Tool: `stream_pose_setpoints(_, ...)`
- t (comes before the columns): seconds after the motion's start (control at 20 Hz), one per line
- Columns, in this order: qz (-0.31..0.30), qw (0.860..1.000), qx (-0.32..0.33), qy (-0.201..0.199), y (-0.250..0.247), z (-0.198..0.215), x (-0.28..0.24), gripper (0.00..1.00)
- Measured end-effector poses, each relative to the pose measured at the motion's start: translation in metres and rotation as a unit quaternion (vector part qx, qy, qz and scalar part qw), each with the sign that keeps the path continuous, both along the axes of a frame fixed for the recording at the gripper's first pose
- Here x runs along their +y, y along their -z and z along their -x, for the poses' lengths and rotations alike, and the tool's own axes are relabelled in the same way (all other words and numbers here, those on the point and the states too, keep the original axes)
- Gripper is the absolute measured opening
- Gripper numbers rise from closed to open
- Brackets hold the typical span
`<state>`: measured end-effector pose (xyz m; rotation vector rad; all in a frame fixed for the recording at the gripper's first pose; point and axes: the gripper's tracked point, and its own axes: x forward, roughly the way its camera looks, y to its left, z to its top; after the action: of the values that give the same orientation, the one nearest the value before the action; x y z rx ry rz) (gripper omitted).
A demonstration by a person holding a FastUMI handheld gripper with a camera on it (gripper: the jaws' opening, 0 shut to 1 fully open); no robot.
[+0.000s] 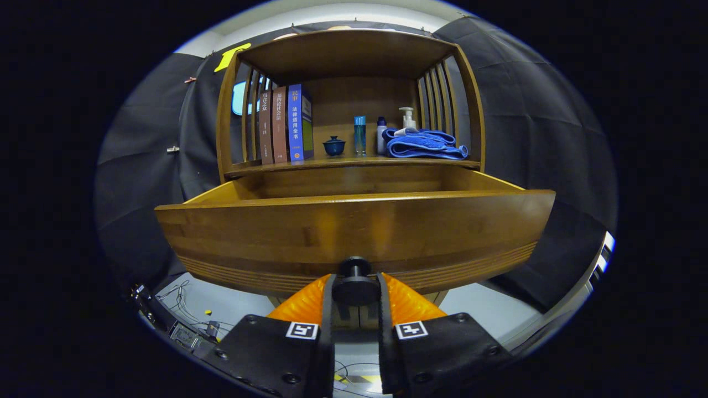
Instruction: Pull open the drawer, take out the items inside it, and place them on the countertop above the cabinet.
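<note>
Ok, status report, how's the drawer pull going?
Gripper shut on drawer knob. Drawer pulled out, contents hidden behind its front. Countertop holds books, towel, bottles.

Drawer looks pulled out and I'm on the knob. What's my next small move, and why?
Probably open the gripper and let go of the knob: the drawer already stands well out from the cabinet, and its inside is hidden behind the front panel, so lift next to look in.

Tongs (355,290) clamping knob (354,276) on drawer (354,232) front, countertop (354,162) behind.
</note>
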<state>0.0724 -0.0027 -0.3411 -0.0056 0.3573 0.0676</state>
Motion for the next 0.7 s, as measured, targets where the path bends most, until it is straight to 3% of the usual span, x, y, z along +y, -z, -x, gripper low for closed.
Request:
stream_pose_setpoints(0.15,-0.011,1.0,-0.002,0.003,-0.011,0.011,-0.005,0.5)
stream_pose_setpoints(0.4,-0.017,1.0,0.017,0.001,-0.041,0.027,-0.011,1.0)
stream_pose_setpoints(0.55,-0.02,0.999,0.023,-0.011,-0.077,0.03,-0.01,1.0)
stream_pose_setpoints(0.7,0.026,0.998,0.059,-0.011,-0.1,0.024,-0.018,1.0)
